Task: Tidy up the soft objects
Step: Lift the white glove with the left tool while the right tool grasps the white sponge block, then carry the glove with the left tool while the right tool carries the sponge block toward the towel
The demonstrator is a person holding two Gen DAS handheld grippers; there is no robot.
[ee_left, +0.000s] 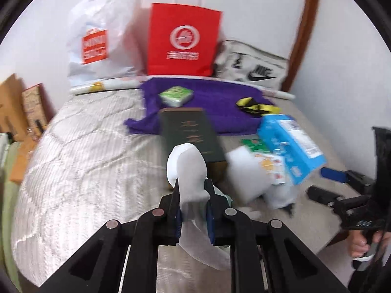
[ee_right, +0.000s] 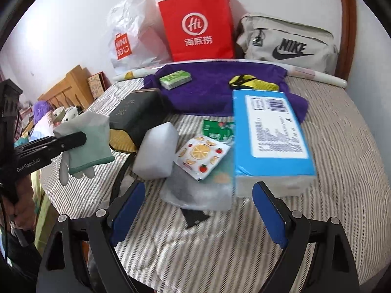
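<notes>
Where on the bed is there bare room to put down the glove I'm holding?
The bare striped bedspread left of the dark box is free. It is crowded on the right, around the foam block, blue tissue box and purple towel.

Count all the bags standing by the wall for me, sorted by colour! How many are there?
Red: 1, the paper bag
White: 1, the plastic bag
Grey: 1, the sports bag
Total: 3 bags
</notes>
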